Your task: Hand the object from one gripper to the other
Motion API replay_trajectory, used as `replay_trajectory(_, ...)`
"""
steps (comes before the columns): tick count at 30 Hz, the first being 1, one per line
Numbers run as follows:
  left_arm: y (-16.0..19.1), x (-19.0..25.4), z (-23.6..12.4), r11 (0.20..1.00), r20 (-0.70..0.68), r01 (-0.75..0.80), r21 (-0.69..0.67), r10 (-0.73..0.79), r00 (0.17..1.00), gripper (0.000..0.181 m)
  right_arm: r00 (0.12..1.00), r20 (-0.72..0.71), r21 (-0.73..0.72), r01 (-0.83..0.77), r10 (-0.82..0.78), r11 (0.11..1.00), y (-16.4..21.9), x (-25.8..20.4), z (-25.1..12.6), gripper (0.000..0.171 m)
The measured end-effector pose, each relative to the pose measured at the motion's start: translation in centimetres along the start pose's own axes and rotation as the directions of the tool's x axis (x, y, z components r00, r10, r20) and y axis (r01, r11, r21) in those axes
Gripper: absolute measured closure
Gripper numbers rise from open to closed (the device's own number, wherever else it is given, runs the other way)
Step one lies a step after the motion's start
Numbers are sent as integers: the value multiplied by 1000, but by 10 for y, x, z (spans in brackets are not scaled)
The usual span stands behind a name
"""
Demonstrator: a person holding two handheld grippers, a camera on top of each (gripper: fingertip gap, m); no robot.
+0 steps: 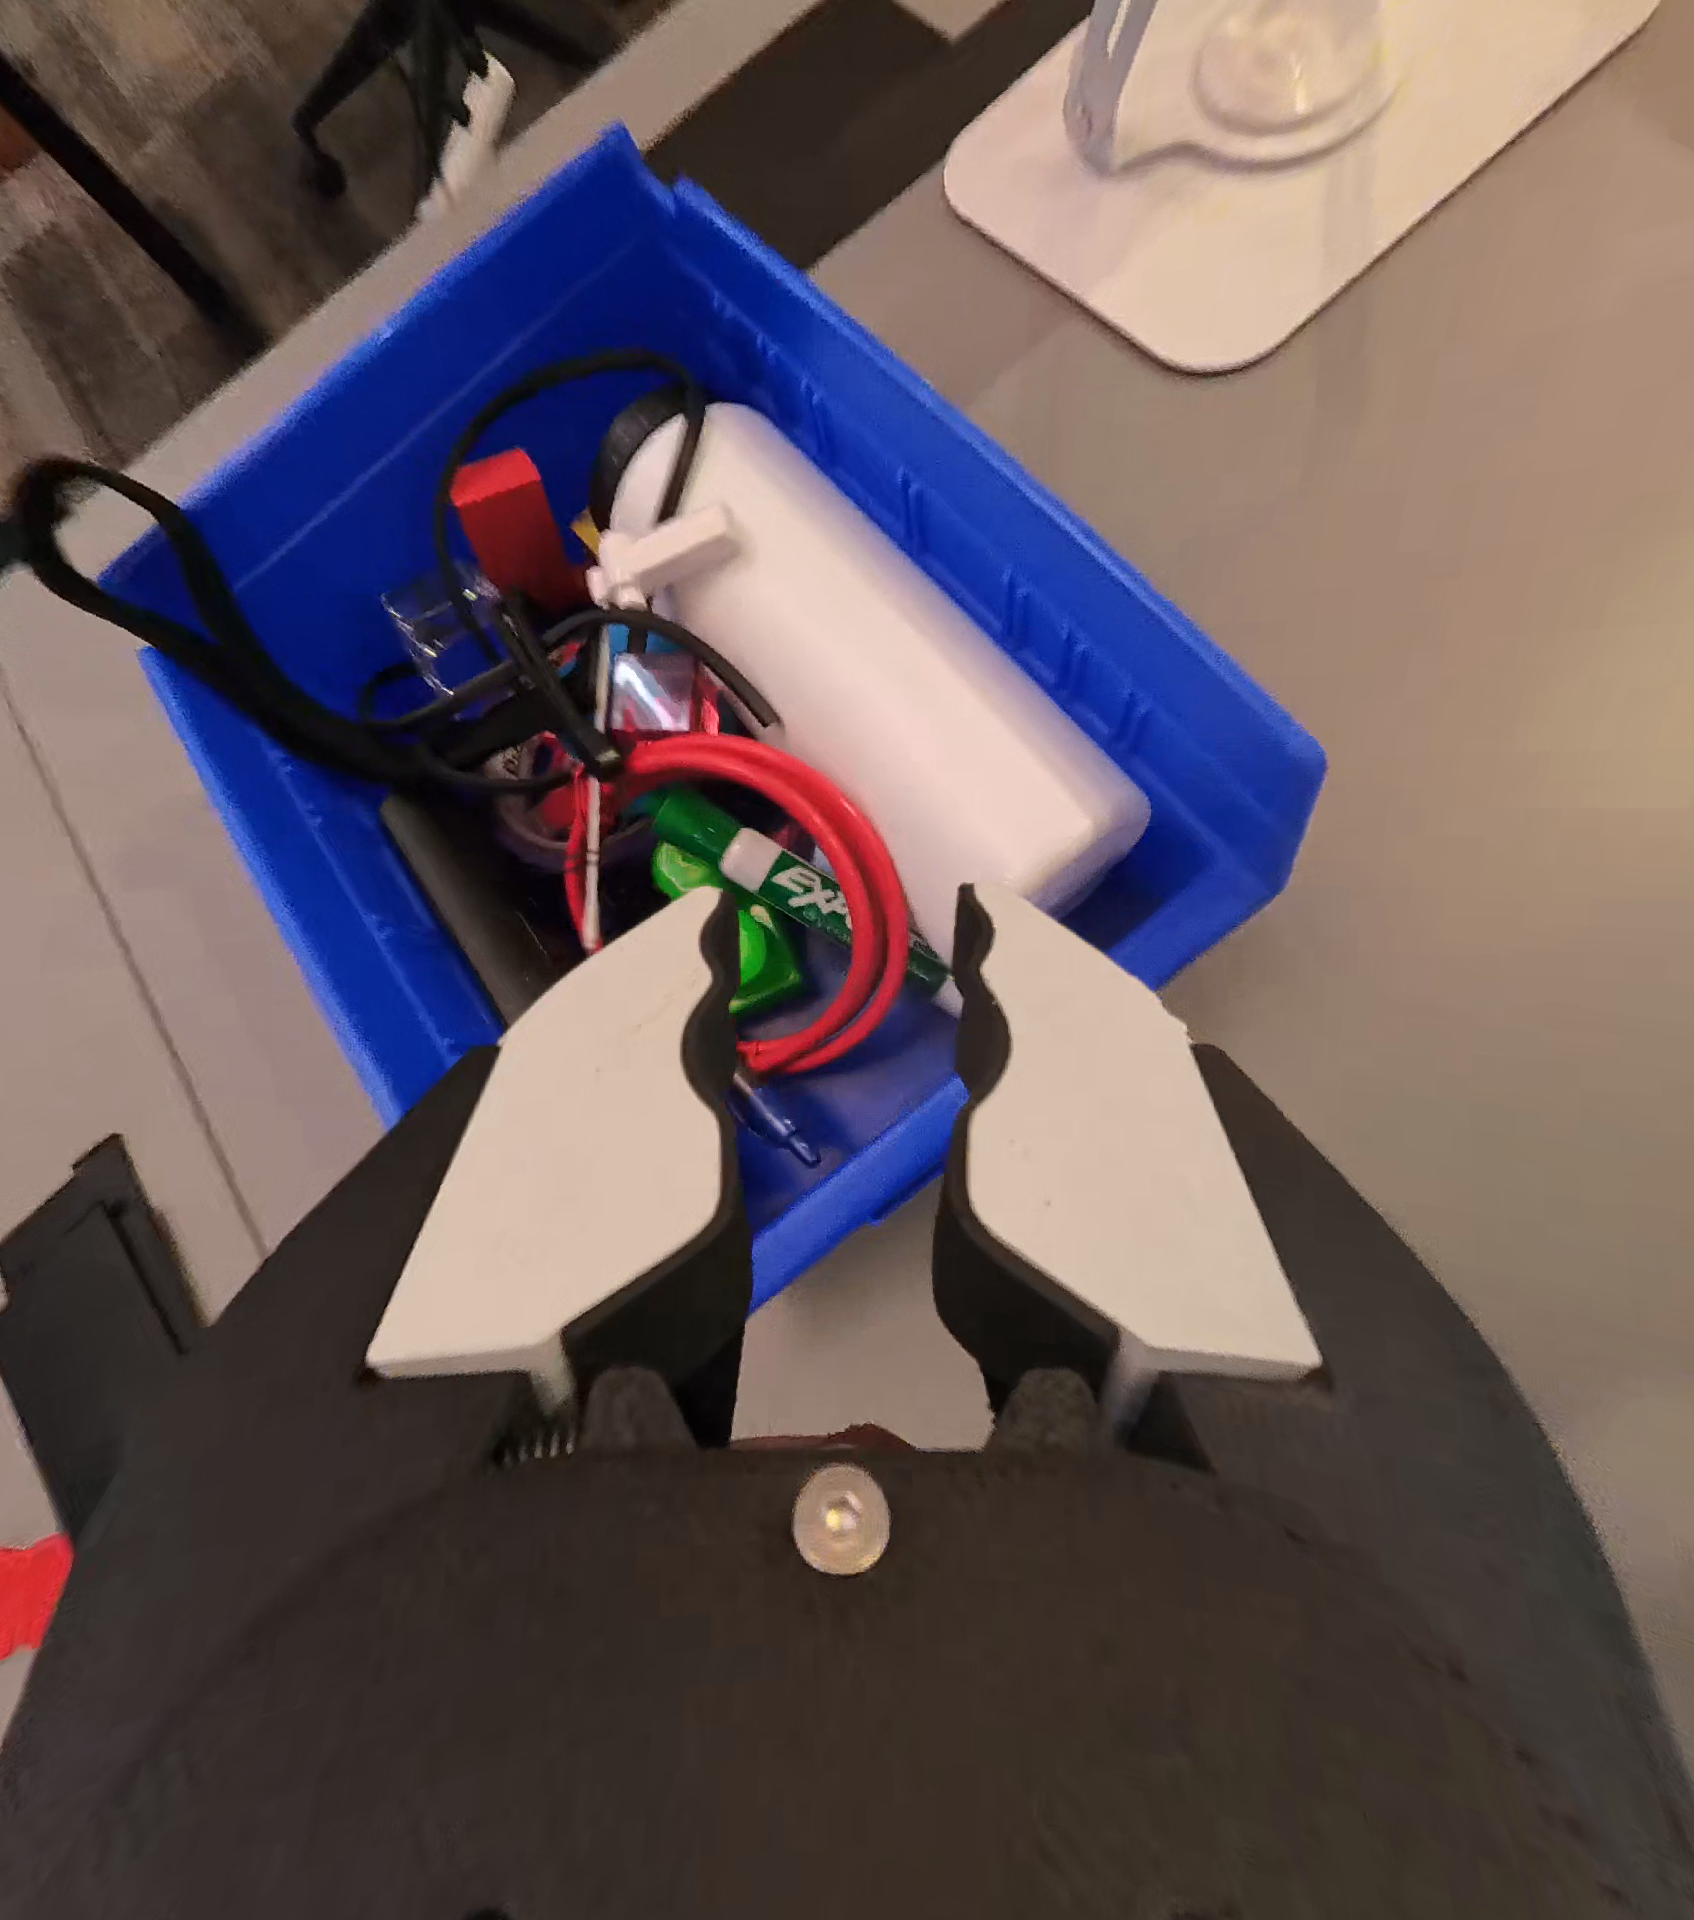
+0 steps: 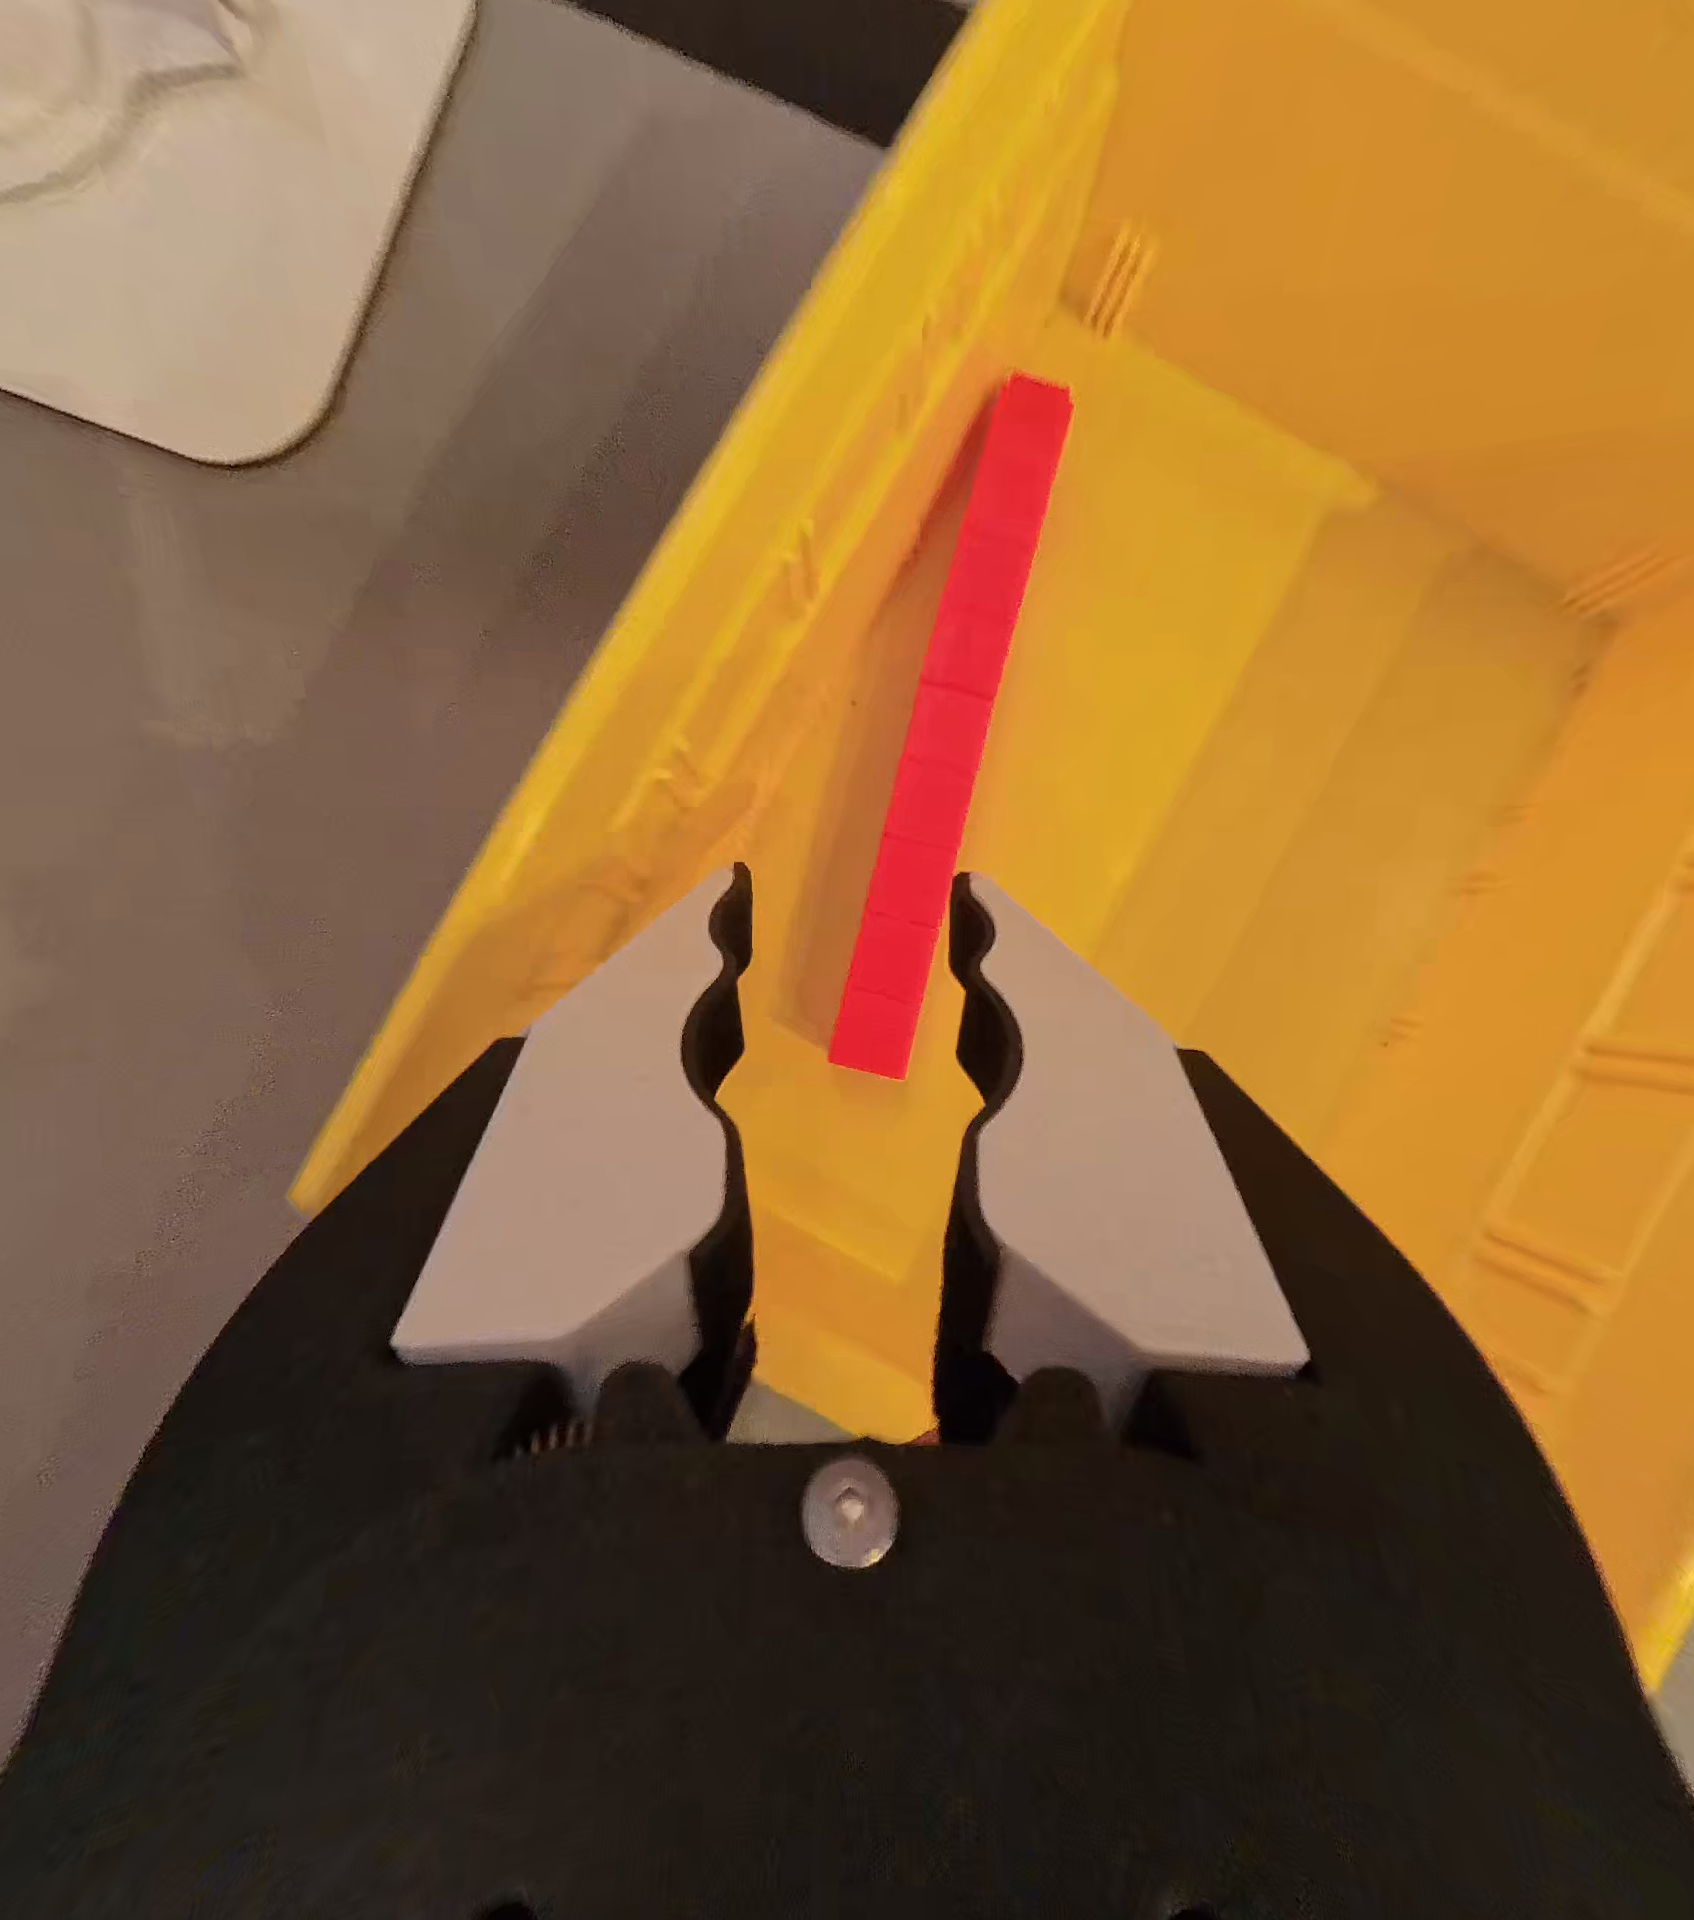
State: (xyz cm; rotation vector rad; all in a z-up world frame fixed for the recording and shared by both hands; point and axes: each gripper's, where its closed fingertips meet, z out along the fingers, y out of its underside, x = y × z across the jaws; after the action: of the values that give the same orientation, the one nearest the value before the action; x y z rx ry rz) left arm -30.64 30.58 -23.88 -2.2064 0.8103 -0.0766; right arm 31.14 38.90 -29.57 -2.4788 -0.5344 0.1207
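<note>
In the left wrist view, the left gripper [image 1: 838,914] is seen spread apart and empty above the blue plastic bin [image 1: 1227,717] at frame centre, where a green-and-white marker [image 1: 801,883], a red wire coil [image 1: 853,914] and a white rectangular box [image 1: 884,665] lie; printed lettering is carried by the marker but is not repeated. In the right wrist view, the right gripper [image 2: 848,883] is likewise parted and holding nothing, and the long red segmented bar [image 2: 957,727], judged the task's object, lies on the floor of the yellow plastic bin [image 2: 1342,727], its near end between the fingertips; for a sound pick, the jaws are best centred across the bar's width before being closed, clear of the bin wall at its left
</note>
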Motion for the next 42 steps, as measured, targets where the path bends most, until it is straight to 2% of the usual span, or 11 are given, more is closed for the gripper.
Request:
replay_trajectory(3, 14, 15, 19, 997, -91, 41, -66, -46, 995, 142, 999, -3, 83, 39, -39, 996, -14, -14, -20, 138)
replay_trajectory(7, 38, 19, 40, 983, -95, 54, -177, -72, 993, 141, 996, 11, 171, 88, -92, 981, -29, -36, -43, 139)
replay_trajectory(9, 48, 15, 48, 972, -84, 61, -228, -82, 993, 149, 992, 1, 190, 123, -125, 974, -33, -44, -50, 141)
replay_trajectory(11, 55, 7, 54, 962, -53, 44, -269, -61, 997, 158, 988, -9, 197, 153, -154, 969, -34, -50, -55, 141)
replay_trajectory(14, 58, 15, 61, 947, -118, -12, -320, -28, 993, 162, 986, -5, 215, 163, -166, 963, -35, -58, -57, 142)
replay_trajectory(19, 63, 10, 70, 920, -131, -58, -389, 7, 991, 166, 985, 25, 223, 159, -168, 962, -30, -68, -52, 144)
replay_trajectory(26, 43, 9, 47, 960, -129, -41, -278, 5, 992, 170, 978, 37, 262, 187, -204, 947, -33, -81, -62, 146)
replay_trajectory(35, -2, 3, 2, 998, -241, 18, -65, -33, 970, 171, 972, 37, 325, 210, -234, 922, -43, -97, -80, 148)
replay_trajectory(42, -25, -3, -18, 986, -311, 120, 117, -79, 947, 171, 967, 40, 337, 224, -252, 914, -43, -104, -86, 148)
